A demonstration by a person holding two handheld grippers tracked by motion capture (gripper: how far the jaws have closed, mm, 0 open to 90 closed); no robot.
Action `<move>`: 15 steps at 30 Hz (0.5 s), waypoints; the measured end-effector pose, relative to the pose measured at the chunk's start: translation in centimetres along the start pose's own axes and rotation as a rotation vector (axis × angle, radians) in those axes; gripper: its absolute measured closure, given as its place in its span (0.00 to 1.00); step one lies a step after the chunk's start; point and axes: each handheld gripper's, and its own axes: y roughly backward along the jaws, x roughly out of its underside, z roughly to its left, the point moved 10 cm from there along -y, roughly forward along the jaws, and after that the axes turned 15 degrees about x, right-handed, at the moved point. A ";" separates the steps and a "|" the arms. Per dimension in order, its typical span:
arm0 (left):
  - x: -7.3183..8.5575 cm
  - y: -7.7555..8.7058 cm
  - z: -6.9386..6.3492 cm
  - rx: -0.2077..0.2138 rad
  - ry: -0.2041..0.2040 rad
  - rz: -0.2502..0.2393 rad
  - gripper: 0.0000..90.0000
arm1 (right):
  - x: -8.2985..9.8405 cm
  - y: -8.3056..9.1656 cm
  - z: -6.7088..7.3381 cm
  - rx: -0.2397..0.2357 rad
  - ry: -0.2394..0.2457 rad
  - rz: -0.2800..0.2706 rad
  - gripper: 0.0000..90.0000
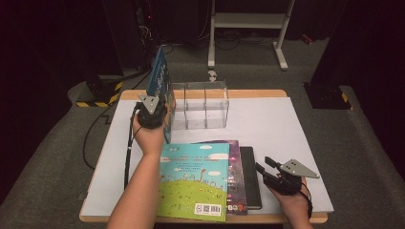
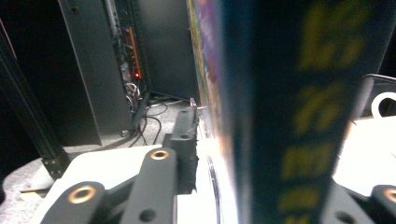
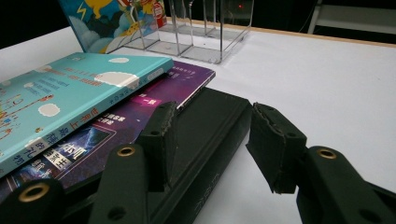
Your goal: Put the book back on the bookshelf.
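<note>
A: Which step is this?

B: Shelving, I'd say. The left gripper (image 1: 154,110) has an upright blue book (image 1: 159,78) standing at the left end of the clear rack (image 1: 200,106), just beside its outer wall. Whether the book sits inside the first slot or just outside the rack I cannot tell.

A: Is it gripped?

B: In the left gripper view the book (image 2: 289,112) stands between the jaws, but there is a sliver of light between the left pad and the cover. The jaws look slack, not pressing; I'd call it let go.

A: And the other hand?

B: The right gripper (image 1: 267,168) rests in front of the rack at the right edge of the stack, jaws partly apart and empty. In its own view the gripper (image 3: 210,149) straddles the edge of the black book (image 3: 212,140), not touching it.

A: What next?

B: Probably back the left gripper off without tipping the blue book, then take the next one from the stack in front of the rack: a teal book (image 1: 193,180) on top, a purple book (image 1: 233,174) under it, black lowest. The teal one covers the others, so it should go first.

A: Anything in the way?

B: Only the rack's thin walls; the table (image 1: 277,129) to its right is bare.
</note>
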 end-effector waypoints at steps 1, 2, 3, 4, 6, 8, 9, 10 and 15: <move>0.0 0.0 0.0 0.005 0.008 0.001 0.72 | 0.0 0.0 0.0 0.000 0.000 0.000 0.57; 0.1 0.1 0.1 0.007 0.016 0.004 0.70 | 0.0 0.0 0.0 0.001 0.000 0.000 0.57; 0.1 0.1 0.1 0.012 0.023 0.005 0.67 | 0.0 0.0 0.0 0.000 0.000 0.001 0.57; 0.0 0.2 0.1 0.020 0.030 0.007 0.66 | 0.1 -0.1 0.1 0.000 0.000 0.002 0.57; 0.0 0.4 0.0 0.038 0.046 0.015 0.62 | 0.1 -0.1 0.1 -0.001 0.002 0.004 0.57; -0.1 0.5 0.0 0.045 0.061 0.013 0.61 | 0.1 -0.1 0.2 -0.003 0.004 0.005 0.57; 0.0 0.8 0.0 0.057 0.081 0.030 0.57 | 0.2 -0.2 0.2 -0.004 0.005 0.006 0.57; 0.0 0.8 0.0 0.057 0.081 0.030 0.55 | 0.2 -0.2 0.2 -0.004 0.005 0.006 0.57; 0.4 1.9 -0.1 0.090 0.102 0.070 0.48 | 0.2 -0.2 0.4 -0.007 0.007 0.010 0.56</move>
